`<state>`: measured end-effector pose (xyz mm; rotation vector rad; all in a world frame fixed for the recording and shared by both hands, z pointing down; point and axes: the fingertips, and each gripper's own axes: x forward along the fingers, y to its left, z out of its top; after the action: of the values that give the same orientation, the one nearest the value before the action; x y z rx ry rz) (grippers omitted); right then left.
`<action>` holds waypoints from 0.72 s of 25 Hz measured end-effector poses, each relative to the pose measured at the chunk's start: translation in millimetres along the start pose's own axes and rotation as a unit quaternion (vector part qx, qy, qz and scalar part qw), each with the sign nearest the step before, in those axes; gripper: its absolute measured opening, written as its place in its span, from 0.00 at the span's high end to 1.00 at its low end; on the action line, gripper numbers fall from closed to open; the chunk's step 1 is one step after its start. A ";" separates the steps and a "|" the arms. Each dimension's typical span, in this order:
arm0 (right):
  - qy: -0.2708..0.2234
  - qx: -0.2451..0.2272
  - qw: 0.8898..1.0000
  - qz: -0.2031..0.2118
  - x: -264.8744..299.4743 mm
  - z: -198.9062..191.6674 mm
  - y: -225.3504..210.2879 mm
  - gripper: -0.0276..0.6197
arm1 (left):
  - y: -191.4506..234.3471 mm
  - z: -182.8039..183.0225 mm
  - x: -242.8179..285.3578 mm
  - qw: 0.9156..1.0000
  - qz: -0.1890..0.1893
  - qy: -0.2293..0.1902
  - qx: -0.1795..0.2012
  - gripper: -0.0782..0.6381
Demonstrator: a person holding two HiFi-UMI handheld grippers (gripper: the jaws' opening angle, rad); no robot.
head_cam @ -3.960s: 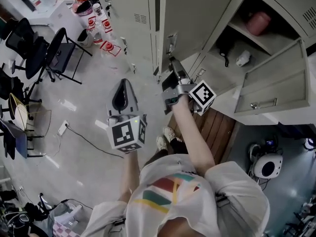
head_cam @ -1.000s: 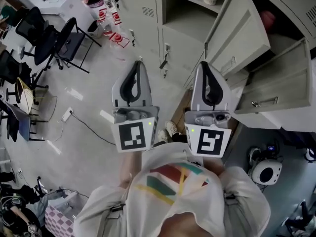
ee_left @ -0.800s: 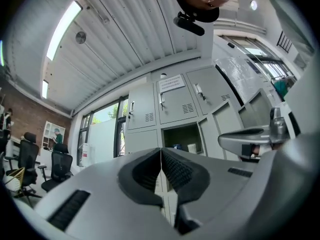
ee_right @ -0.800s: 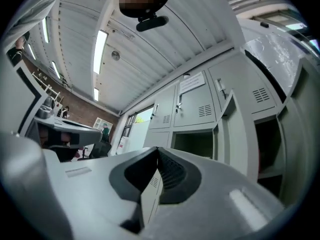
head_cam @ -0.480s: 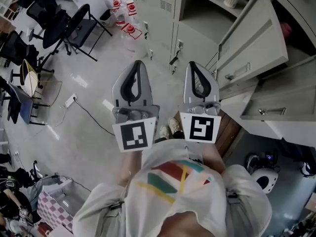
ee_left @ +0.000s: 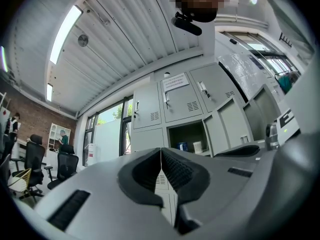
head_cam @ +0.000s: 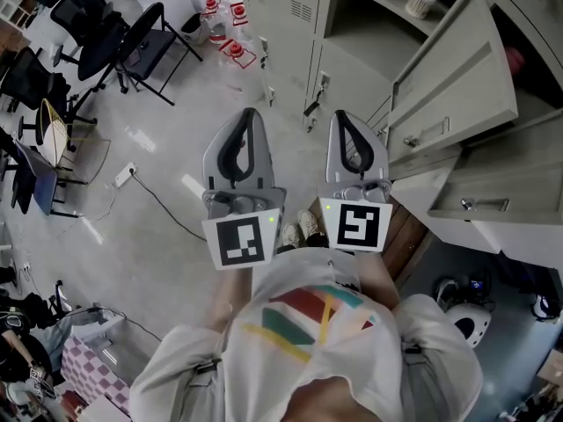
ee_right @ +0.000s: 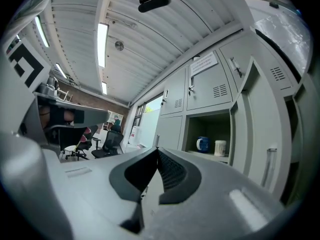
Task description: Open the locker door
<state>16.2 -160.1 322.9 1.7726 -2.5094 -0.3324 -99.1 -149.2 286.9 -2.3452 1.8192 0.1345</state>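
Apparently the locker door point(head_cam: 457, 69) already stands open, ahead and to the right of the right gripper point(head_cam: 339, 117). This one and the left gripper point(head_cam: 249, 112) are both closed on nothing. I think only pulling back remains.

The locker door point(head_cam: 457, 69) was pale grey-beige. The left gripper point(head_cam: 249, 114) and right gripper point(head_cam: 341, 117) were light grey, with black pads and black-and-white square markers. The mug point(ee_right: 202, 144) was blue, the cup point(ee_right: 220, 147) white. The shirt point(head_cam: 308, 341) was white with red, teal and yellow stripes.
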 end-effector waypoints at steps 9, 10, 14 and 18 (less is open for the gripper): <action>-0.001 0.003 1.000 0.002 0.3 2.4 -0.1 0.95 | -0.1 1.2 -1.6 1.000 0.002 0.000 -0.003 0.87; -0.001 0.002 1.000 0.002 0.2 2.5 -0.3 0.95 | 0.0 1.2 -1.8 1.000 0.002 0.001 -0.003 0.87; 0.001 0.002 1.000 0.003 0.6 2.2 -1.1 0.95 | 0.5 1.7 -0.7 1.000 0.004 0.002 -0.005 0.87; -0.002 0.003 1.000 0.003 2.4 2.9 -2.3 0.95 | 0.2 1.7 1.2 1.000 0.004 0.001 -0.003 0.87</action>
<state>17.0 -162.6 319.4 1.7673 -2.5197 -0.3290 -98.9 -150.1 285.0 -2.3441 1.8310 0.1386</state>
